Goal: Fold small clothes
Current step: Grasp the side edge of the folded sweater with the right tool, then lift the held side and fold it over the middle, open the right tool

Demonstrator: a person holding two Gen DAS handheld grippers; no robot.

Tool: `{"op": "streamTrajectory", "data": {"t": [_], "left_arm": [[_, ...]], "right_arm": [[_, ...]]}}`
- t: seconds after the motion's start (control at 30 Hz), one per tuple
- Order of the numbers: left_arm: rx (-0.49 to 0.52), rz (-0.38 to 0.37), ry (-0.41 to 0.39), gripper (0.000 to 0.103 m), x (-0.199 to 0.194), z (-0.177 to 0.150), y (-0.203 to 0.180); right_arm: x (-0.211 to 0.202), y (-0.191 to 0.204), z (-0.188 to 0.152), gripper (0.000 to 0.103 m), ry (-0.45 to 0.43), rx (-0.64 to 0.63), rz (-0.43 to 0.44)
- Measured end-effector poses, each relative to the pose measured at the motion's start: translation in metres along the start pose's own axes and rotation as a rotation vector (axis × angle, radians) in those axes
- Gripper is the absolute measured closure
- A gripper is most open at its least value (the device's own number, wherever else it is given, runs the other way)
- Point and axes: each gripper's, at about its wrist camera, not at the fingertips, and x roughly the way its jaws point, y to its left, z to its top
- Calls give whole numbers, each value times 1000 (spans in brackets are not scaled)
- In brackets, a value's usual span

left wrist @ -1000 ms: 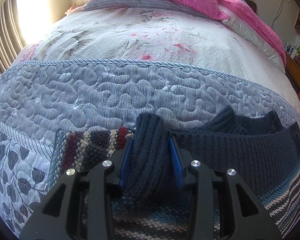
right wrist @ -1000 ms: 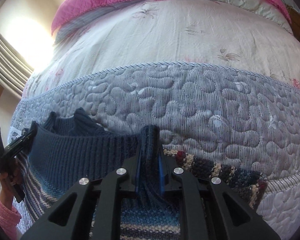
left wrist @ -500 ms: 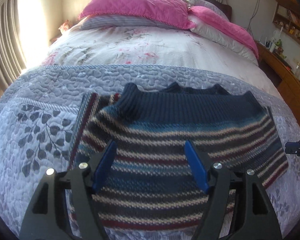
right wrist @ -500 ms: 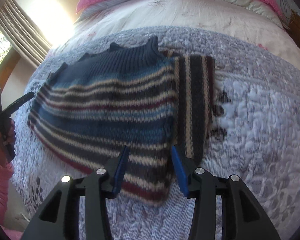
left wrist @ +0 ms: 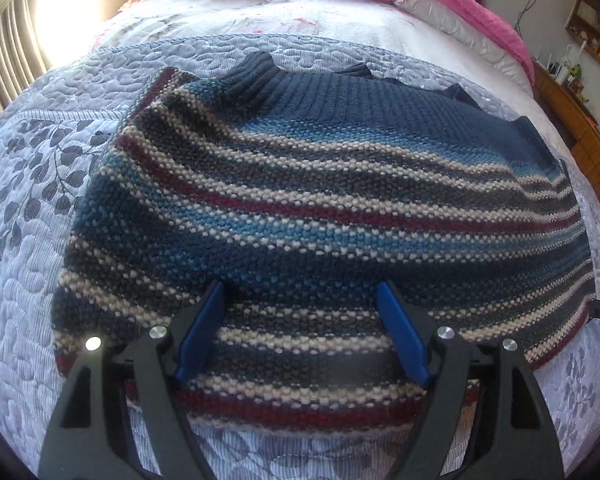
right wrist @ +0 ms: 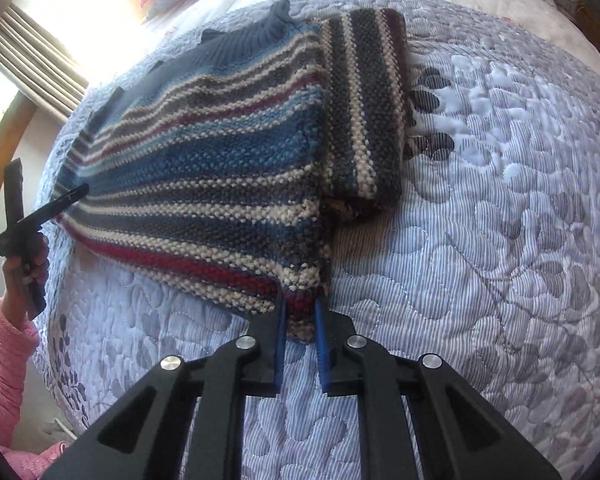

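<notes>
**A:** Where does the sweater [left wrist: 324,216] lie, and which way does it run?

**B:** Flat on the quilted bedspread [right wrist: 500,240]. In the left wrist view it fills the middle of the frame, stripes running left to right, navy ribbed collar toward the upper edge, red hem stripe at the bottom. Its long axis goes across that frame, so it lies broadside to those jaws.

**A:** And the left gripper [left wrist: 300,292]?

**B:** Its blue fingers stand wide apart over the lower middle of the knit, gripping nothing. I cannot tell whether the tips touch the wool.

**A:** The right gripper [right wrist: 299,304]?

**B:** In the right wrist view its fingers are drawn close together on the sweater's nearest corner, bottom centre of the frame, with a wad of red-and-cream knit pinched between them. The garment fans away from there toward the upper left. A sleeve [right wrist: 364,104] lies folded beside the body, upper centre.

**A:** So which hand leads?

**B:** The right, I'd judge; it already has the hem corner. The left is nearer the other end but has no hold yet. It would need the matching corner before the hem can be carried toward the collar.
</notes>
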Motion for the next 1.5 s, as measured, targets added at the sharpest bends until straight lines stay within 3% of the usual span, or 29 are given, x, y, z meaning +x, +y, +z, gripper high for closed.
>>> {"op": "streamTrajectory", "data": {"t": [0.1, 0.27, 0.43, 0.5, 0.57, 0.6, 0.67, 0.8, 0.93, 1.13, 1.17, 1.23, 1.3, 1.37, 1.5], "left_arm": [[4, 16, 3, 26, -6, 2, -3], [0, -23, -36, 25, -25, 17, -16], [-28, -22, -18, 25, -11, 37, -33], [-29, -7, -12, 25, -3, 42, -37], [-17, 7, -9, 25, 5, 47, -40], [-17, 8, -2, 25, 9, 49, -41], [-28, 2, 15, 22, 16, 52, -40], [-13, -7, 19, 20, 20, 52, -39], [-9, -15, 6, 19, 23, 48, -37], [-6, -15, -9, 16, 26, 45, -36], [-10, -18, -10, 16, 26, 45, -35], [-15, -23, -12, 17, 24, 44, -34], [-23, -24, -10, 18, 19, 43, -33], [-28, -22, -14, 18, 10, 41, -32], [-47, -53, -28, 18, -7, 35, -26]], "right_arm": [[-11, 5, 6, 78, -13, -8, 14], [-43, 13, 40, 75, -116, -22, -15], [-22, 11, 89, 72, -108, 17, -34], [-8, 9, 103, 63, -89, 42, -29], [3, 4, 110, 61, -73, 63, -42], [8, 3, 113, 67, -61, 68, -33], [15, 0, 117, 89, -46, 89, 0], [10, -8, 112, 91, -69, 92, -38], [20, -22, 102, 92, -55, 135, -19], [28, -13, 103, 91, -61, 112, -75], [24, -12, 104, 89, -69, 114, -72], [12, -8, 99, 76, -87, 113, -60], [-4, -3, 88, 46, -110, 117, -73], [-18, -4, 76, 31, -126, 113, -87], [-25, -15, 58, 26, -83, 146, -42]]}}
